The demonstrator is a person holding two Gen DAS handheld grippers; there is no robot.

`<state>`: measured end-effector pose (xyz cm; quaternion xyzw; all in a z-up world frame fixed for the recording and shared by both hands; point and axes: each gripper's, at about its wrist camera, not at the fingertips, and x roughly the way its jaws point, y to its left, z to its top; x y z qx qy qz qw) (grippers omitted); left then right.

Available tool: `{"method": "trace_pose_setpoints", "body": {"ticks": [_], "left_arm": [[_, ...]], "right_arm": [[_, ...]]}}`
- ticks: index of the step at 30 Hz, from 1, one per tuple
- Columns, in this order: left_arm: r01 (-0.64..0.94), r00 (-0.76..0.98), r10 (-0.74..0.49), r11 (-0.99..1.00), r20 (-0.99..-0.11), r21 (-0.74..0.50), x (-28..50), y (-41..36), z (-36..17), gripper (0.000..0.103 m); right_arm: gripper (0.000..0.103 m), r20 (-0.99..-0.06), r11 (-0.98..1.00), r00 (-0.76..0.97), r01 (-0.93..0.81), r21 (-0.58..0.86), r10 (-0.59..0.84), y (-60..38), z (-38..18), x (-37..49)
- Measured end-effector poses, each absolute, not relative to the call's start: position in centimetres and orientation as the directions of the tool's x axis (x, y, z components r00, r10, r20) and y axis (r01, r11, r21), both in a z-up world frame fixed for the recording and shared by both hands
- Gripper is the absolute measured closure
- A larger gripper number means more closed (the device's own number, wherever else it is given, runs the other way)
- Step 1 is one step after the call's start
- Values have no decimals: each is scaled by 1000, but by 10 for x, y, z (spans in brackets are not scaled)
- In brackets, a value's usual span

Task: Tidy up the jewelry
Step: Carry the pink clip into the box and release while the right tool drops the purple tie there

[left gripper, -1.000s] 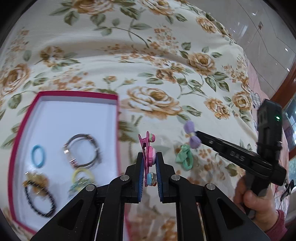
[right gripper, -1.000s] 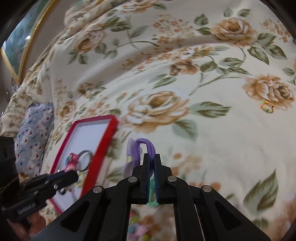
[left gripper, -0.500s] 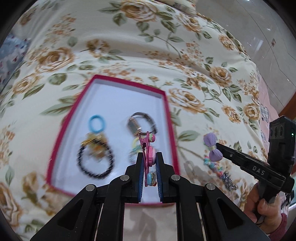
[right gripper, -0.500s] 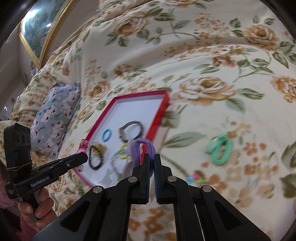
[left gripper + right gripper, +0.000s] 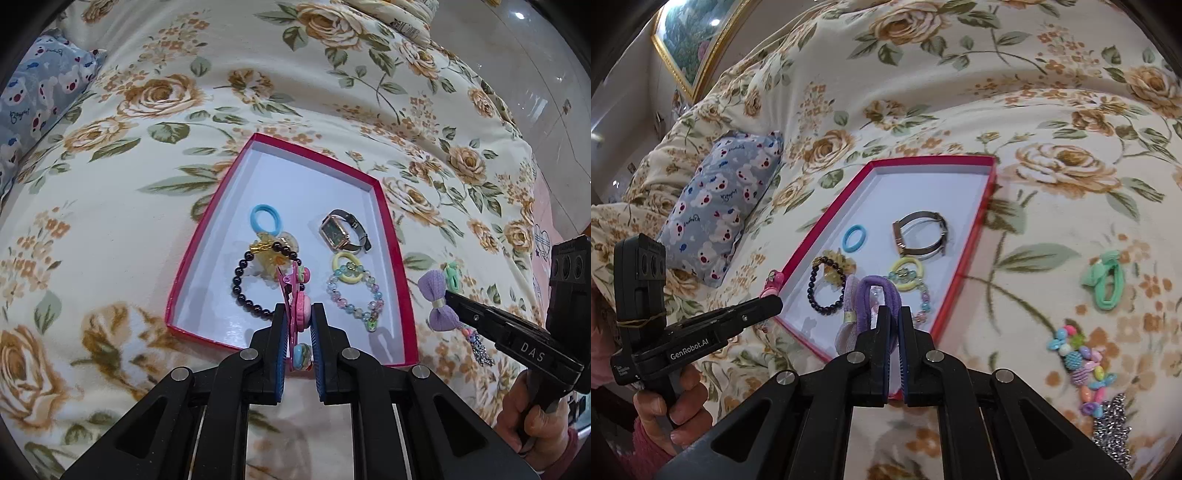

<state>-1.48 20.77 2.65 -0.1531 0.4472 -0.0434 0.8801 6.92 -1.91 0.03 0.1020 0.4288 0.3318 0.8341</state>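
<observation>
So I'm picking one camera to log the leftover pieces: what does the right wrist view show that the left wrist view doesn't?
Only the right wrist view shows the framed picture on the wall and the whole colorful bead string on the bedspread; the left view catches just a bit of it. Only the left wrist view shows the watch face and the shiny floor. Both show the red tray with the blue hair tie, black bead bracelet and watch, the left gripper shut on the pink hair clip, the right gripper shut on the purple bow hair tie, and the green hair tie.

tools: black, blue pads, silver screws | marks: DAS; GenRobot.AI | sleeves: pink
</observation>
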Motion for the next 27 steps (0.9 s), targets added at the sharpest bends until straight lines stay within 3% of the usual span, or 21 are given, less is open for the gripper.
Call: {"method": "trace_pose_setpoints", "body": {"ticks": [27], "left_arm": [[-93,528,-172,962,-832,-258,33,215,-12,92]], "right_arm": [[99,-754,795,369,-514,321,543,31,-34,95]]}}
